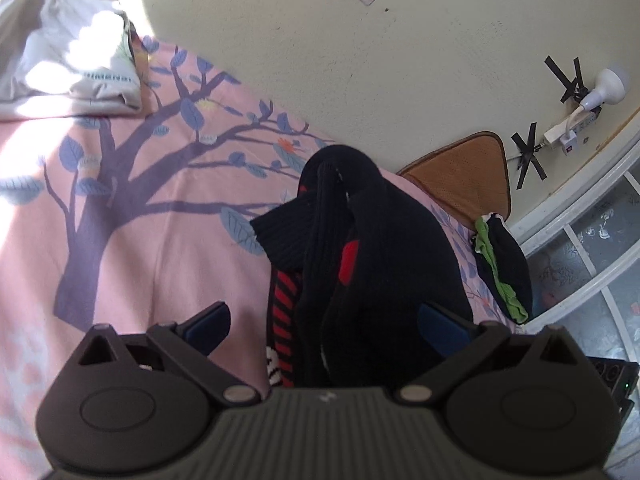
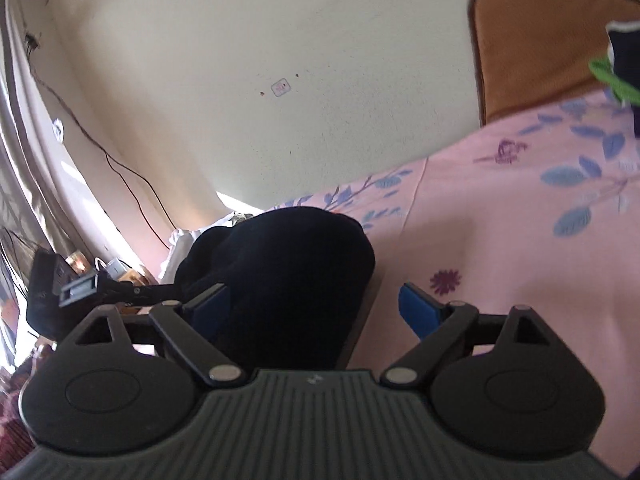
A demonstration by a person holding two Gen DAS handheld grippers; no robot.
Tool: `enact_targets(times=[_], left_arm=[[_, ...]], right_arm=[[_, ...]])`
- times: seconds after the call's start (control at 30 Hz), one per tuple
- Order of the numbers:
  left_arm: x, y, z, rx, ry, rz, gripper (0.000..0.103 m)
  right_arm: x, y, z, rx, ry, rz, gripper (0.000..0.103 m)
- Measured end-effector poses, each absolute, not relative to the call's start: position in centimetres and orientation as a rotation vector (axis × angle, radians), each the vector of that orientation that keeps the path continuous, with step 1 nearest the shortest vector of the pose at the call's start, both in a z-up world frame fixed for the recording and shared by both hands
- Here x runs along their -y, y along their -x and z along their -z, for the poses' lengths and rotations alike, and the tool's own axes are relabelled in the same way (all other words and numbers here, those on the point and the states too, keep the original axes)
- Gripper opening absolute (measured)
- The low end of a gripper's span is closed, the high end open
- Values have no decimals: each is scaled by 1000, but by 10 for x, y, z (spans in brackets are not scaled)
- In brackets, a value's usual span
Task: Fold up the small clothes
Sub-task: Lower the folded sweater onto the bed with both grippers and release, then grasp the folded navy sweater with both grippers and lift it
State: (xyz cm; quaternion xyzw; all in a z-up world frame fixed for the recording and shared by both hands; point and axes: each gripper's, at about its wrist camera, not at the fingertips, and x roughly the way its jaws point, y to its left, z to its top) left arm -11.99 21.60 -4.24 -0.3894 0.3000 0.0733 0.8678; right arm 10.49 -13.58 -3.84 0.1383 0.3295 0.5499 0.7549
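While the dark garment [image 1: 372,248], black with red patches and a red-striped part low at its left, lies heaped on the pink bed sheet [image 1: 132,248], your left gripper [image 1: 324,322] reaches over it with its fingers [image 1: 210,326] spread wide, the cloth lying between them. The left blue pad stands clear of the fabric over bare sheet; the right one sits against the dark cloth's edge, and you cannot tell whether it presses there.

From the right wrist view, the same black heap [image 2: 288,276] fills the space in front of your right gripper [image 2: 308,308], whose fingers [image 2: 422,312] also stand apart. The left pad lies just beside the cloth; the right pad is apart from it, over the sheet [image 2: 500,240]. No earlier view shows the cloth being let go.

Beyond the heap, a second small garment [image 1: 504,268], dark with bright green trim, lies near the bed's far right edge, well apart from the first. A brown cushion [image 1: 460,176] leans against the cream wall [image 1: 360,60] behind it. At the far left of the bed a white folded cloth [image 1: 80,72] catches strong sunlight, near the printed tree [image 1: 108,184] on the sheet. A white lamp [image 1: 604,88] and a power strip [image 1: 568,128] hang on the wall at right.
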Motion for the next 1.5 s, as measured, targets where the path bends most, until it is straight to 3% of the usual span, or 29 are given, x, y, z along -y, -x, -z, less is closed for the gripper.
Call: enact_targets(times=[0.17, 0.57, 0.63, 0.7, 0.9, 1.23, 1.37, 1.5], left_arm=[[-216, 113, 55, -645, 870, -117, 103], [-213, 101, 62, -589, 846, -41, 103], [-215, 100, 63, -575, 859, -44, 102], [-214, 98, 62, -576, 862, -58, 102], [-176, 61, 51, -631, 780, -71, 103], [-65, -52, 39, -699, 723, 213, 100], [-9, -80, 30, -739, 526, 196, 97], [27, -82, 24, -726, 308, 78, 97]], right_arm=[[122, -120, 48, -852, -410, -1226, 93], [42, -119, 62, -933, -257, -1269, 93], [29, -116, 60, -925, -233, -1271, 90], [29, -117, 59, -919, -233, -1273, 79], [59, -124, 56, -880, -259, -1304, 62], [200, -170, 21, -701, -257, -1055, 61], [255, -180, 17, -655, -247, -953, 62], [284, -194, 40, -740, -306, -897, 67]])
